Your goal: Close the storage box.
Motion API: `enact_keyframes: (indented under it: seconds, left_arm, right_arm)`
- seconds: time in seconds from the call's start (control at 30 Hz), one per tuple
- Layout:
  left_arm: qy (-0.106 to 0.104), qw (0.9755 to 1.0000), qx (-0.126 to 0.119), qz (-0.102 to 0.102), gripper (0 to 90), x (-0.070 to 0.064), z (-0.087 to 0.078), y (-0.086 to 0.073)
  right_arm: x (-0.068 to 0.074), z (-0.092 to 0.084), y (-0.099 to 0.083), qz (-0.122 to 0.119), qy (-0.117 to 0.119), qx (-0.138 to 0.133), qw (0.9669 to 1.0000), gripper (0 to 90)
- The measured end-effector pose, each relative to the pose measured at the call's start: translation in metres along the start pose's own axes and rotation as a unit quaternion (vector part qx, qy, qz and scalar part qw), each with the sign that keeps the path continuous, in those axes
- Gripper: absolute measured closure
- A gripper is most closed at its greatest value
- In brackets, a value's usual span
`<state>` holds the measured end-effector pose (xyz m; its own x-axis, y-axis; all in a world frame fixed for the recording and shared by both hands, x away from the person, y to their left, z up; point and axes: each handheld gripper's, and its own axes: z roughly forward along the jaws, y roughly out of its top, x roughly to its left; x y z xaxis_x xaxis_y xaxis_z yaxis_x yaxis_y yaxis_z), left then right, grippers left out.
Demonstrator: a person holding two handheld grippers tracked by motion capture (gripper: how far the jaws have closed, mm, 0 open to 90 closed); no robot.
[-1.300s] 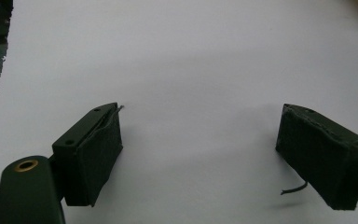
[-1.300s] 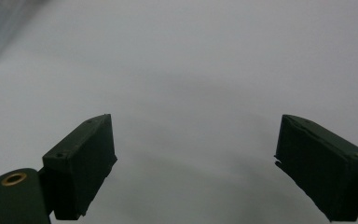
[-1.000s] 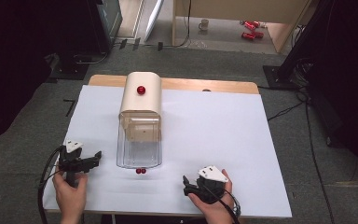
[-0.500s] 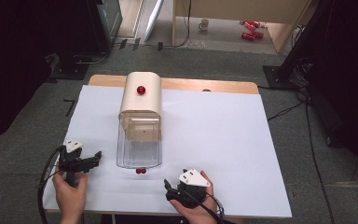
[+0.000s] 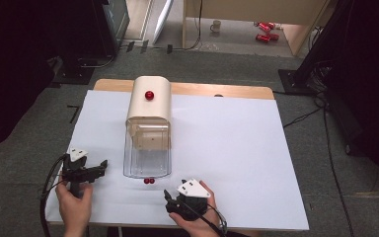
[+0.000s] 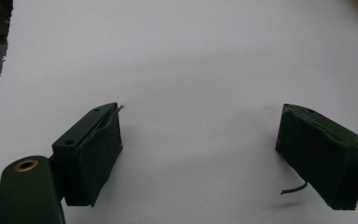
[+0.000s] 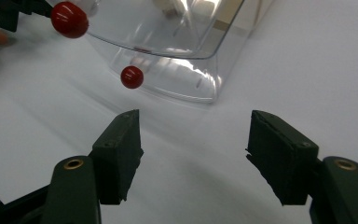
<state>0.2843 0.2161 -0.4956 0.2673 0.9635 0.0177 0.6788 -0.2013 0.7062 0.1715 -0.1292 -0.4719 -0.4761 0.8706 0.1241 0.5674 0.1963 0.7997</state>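
Red knobs (image 5: 149, 181) near right gripper (image 5: 170, 201)

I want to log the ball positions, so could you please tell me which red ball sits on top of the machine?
The lone red ball on the cream housing; the other two red balls lie on the white table before the clear tray.

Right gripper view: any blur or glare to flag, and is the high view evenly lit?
Right gripper view: the clear bin shows glare streaks, and the near red ball is soft. High view: the white sheet is bright, the surroundings dark.
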Motion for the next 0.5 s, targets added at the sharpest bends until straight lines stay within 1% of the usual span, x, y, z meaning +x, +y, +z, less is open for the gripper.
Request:
enact_keyframes:
  seconds: [0.07, 0.17, 0.2, 0.37, 0.4, 0.5]
  left_arm:
    - [0.000, 1.0000, 0.000, 0.000, 14.1, 0.000, 0.000, 0.000]
    - [0.000, 1.0000, 0.000, 0.000, 14.1, 0.000, 0.000, 0.000]
    - [0.000, 1.0000, 0.000, 0.000, 14.2, 0.000, 0.000, 0.000]
    - [0.000, 1.0000, 0.000, -0.001, 14.1, 0.000, 0.000, 0.000]
    - [0.000, 1.0000, 0.000, 0.000, 14.1, 0.000, 0.000, 0.000]
    - [0.000, 1.0000, 0.000, -0.001, 14.1, 0.000, 0.000, 0.000]
  right_arm:
    - [0.004, 0.002, 0.001, -0.004, 0.001, -0.001, 1.0000, 38.1]
    - [0.006, 0.004, 0.002, -0.005, 0.001, 0.000, 1.0000, 39.4]
    - [0.009, 0.004, 0.003, -0.006, 0.001, -0.002, 1.0000, 41.7]
    - [0.013, 0.006, 0.006, -0.007, 0.001, -0.004, 1.0000, 45.3]
    - [0.014, 0.006, 0.007, -0.006, 0.003, -0.006, 1.0000, 47.7]
    - [0.016, 0.007, 0.008, -0.008, 0.005, -0.008, 0.9999, 49.1]
